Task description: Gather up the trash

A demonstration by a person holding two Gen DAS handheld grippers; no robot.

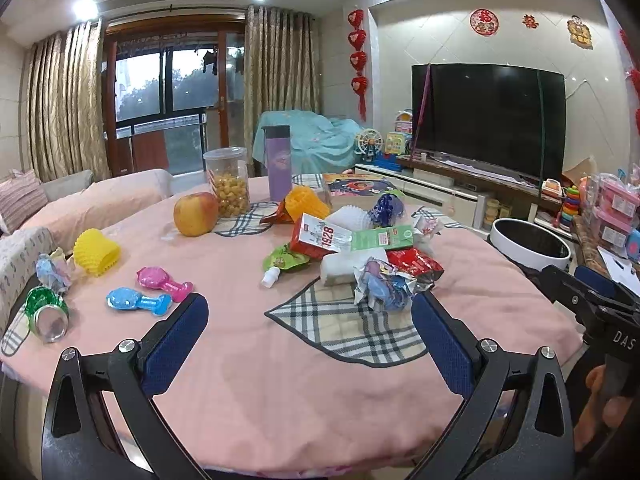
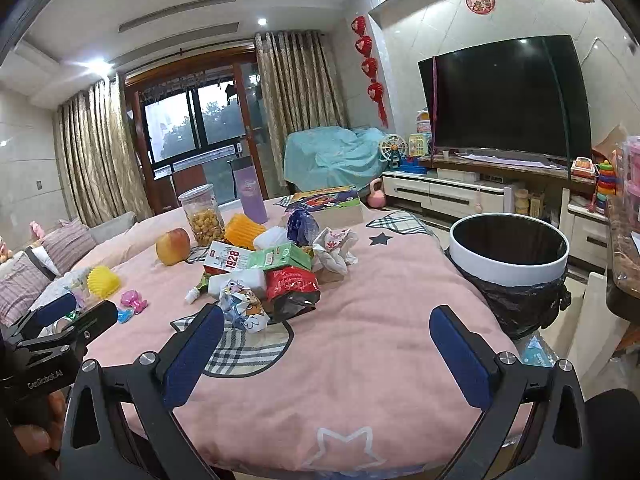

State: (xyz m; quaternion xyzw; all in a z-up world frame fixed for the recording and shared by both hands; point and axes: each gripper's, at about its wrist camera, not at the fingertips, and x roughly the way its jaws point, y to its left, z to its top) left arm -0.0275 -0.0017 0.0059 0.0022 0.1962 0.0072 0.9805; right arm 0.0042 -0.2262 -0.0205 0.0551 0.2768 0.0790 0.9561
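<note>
Trash (image 1: 360, 252) sits heaped mid-bench, ahead of both grippers. The left gripper (image 1: 310, 344) and right gripper (image 2: 326, 354) hover empty, jaws wide open. A crumpled wrapper (image 2: 242, 306) lies just beyond the right gripper's left finger; the bin (image 2: 508, 250) waits off the bench's right edge.

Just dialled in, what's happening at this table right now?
A person holds a gripper in each hand over a table under a pink cloth. The left gripper and right gripper are both open and empty. Nothing looks collected yet: a pile of wrappers and cartons, including a red 1928 carton and a red bag, sits mid-table. A crushed can lies near the left edge. The lined trash bin stands beside the table on the right.
</note>
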